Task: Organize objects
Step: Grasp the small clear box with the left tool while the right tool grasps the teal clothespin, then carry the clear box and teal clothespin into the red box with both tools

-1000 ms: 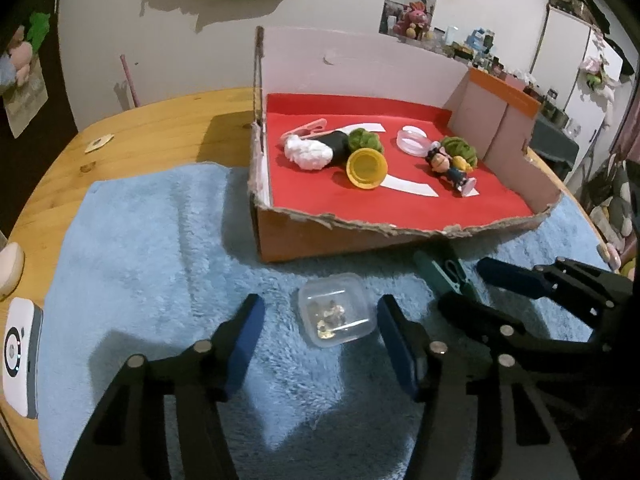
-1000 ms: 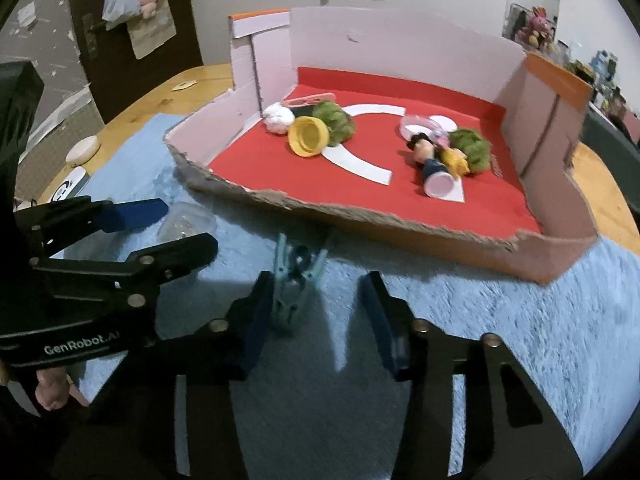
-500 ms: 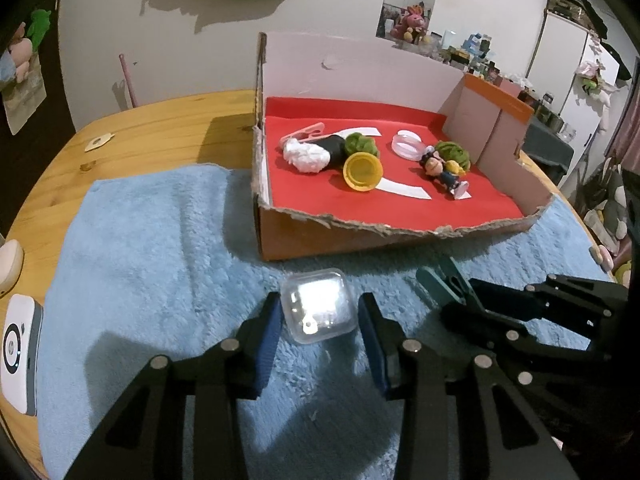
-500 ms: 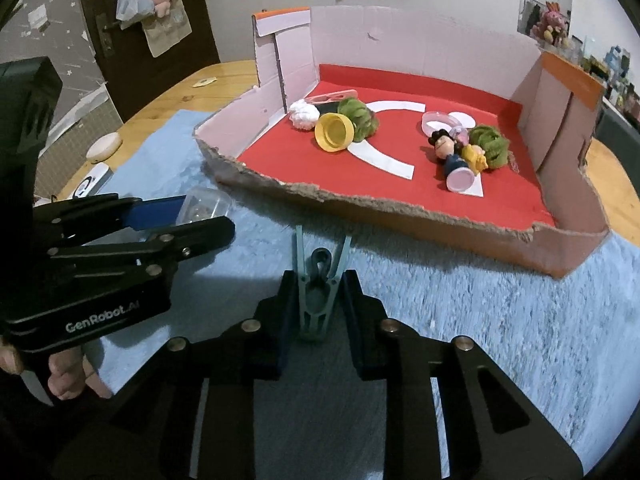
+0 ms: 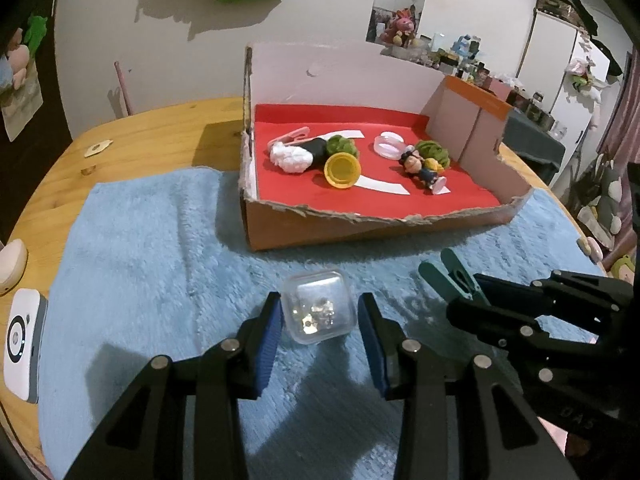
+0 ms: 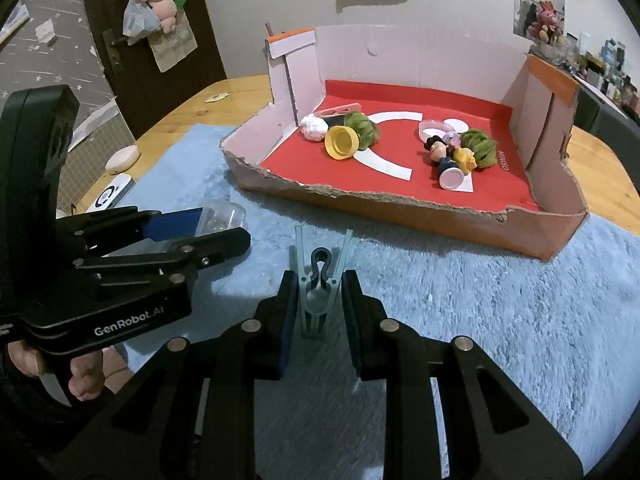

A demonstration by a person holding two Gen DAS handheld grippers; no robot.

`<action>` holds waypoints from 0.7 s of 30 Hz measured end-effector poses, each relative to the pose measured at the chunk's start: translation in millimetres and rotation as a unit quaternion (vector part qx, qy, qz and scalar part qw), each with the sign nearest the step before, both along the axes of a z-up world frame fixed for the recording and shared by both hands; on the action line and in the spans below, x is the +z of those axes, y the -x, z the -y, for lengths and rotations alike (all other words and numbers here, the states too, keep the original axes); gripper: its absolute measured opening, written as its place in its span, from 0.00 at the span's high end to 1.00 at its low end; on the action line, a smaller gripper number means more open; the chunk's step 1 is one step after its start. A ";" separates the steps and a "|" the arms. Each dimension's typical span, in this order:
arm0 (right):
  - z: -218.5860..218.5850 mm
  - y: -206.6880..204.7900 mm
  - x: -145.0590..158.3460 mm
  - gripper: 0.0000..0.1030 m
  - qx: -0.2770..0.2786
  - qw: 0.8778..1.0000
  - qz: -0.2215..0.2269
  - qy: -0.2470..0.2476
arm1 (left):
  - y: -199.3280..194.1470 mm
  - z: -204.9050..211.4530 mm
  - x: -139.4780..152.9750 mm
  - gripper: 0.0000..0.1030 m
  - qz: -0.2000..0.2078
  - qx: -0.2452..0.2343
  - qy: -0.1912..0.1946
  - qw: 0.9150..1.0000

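My left gripper [image 5: 320, 316] is shut on a small clear plastic box [image 5: 318, 306] with tiny shiny bits inside, held just above the blue towel [image 5: 140, 264]. My right gripper [image 6: 318, 300] is shut on a teal clothespin [image 6: 318, 280], its prongs pointing up; it also shows in the left wrist view [image 5: 452, 276]. The left gripper with the clear box [image 6: 222, 216] shows at the left of the right wrist view. Ahead stands an open cardboard box [image 5: 360, 228] with a red floor.
In the cardboard box [image 6: 400, 208] lie a yellow cap [image 6: 340, 142], green fuzzy balls [image 6: 362, 128], a white fluffy ball [image 6: 314, 128], a pink clothespin [image 5: 290, 138], toy figures [image 6: 450, 162] and a clear round lid [image 5: 388, 144]. A white device [image 5: 20, 338] lies on the wooden table [image 5: 160, 136] at left.
Both grippers closed from open: the left onto the clear box, the right onto the teal clothespin. Both then lifted slightly off the towel.
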State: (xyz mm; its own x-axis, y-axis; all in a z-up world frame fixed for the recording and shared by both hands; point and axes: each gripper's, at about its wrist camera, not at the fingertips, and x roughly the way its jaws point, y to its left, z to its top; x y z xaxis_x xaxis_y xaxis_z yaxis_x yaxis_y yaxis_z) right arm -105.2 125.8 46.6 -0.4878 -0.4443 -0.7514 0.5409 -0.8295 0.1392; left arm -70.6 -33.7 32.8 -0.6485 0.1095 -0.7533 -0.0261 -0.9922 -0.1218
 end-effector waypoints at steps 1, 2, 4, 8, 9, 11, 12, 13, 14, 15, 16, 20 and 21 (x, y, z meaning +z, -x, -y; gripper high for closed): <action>-0.5 -0.9 0.5 0.79 0.000 1.000 -0.001 0.000 | -1.3 -0.6 0.8 0.61 -0.001 -0.001 -0.001 1.000; -0.8 -2.1 1.1 0.79 0.000 1.000 -0.002 0.001 | -2.4 -1.0 1.4 0.61 -0.001 -0.002 -0.002 1.000; -1.9 -4.0 2.2 0.79 -0.001 1.000 -0.003 0.001 | -4.8 -2.5 3.0 0.61 -0.003 -0.004 -0.002 1.000; -4.9 -7.7 7.3 0.79 -0.004 1.000 -0.010 0.004 | -8.4 -5.2 7.0 0.61 -0.008 -0.008 -0.002 1.000; -5.7 -8.6 8.8 0.79 -0.005 1.000 -0.011 0.005 | -9.2 -6.3 8.8 0.61 -0.010 -0.009 -0.001 1.000; -7.0 -9.5 11.6 0.79 -0.006 1.000 -0.014 0.005 | -9.7 -7.8 12.2 0.61 -0.014 -0.011 -0.001 1.000; -8.2 -9.9 13.4 0.79 -0.007 1.000 -0.016 0.006 | -9.8 -8.4 13.8 0.61 -0.016 -0.013 -0.001 1.000; -8.8 -10.3 14.6 0.79 -0.008 1.000 -0.017 0.007 | -9.7 -9.8 16.1 0.61 -0.019 -0.015 -0.001 1.000; -9.5 -10.2 15.7 0.79 -0.008 1.000 -0.018 0.008 | -9.5 -10.8 17.5 0.61 -0.020 -0.016 -0.001 1.000; -10.3 -10.3 17.3 0.79 -0.009 1.000 -0.020 0.009 | -9.3 -11.9 18.9 0.61 -0.022 -0.017 0.000 1.000; -10.7 -10.2 18.3 0.79 -0.009 1.000 -0.021 0.010 | -9.0 -13.0 21.0 0.61 -0.024 -0.019 0.000 1.000; -13.3 -9.2 23.3 0.79 -0.010 1.000 -0.025 0.014 | -5.8 -14.9 26.8 0.61 -0.030 -0.022 0.001 0.999; -14.1 -8.6 25.2 0.79 -0.011 0.999 -0.026 0.015 | -4.3 -15.3 28.6 0.61 -0.032 -0.022 0.001 0.999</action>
State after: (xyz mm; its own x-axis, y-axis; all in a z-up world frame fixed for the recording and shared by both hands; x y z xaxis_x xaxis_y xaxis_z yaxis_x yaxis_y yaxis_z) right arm -96.6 139.9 71.8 -0.5362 -0.4554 -0.7107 0.5303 -0.8368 0.1361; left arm -66.2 -18.4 61.4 -0.6895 0.1376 -0.7111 -0.0773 -0.9902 -0.1166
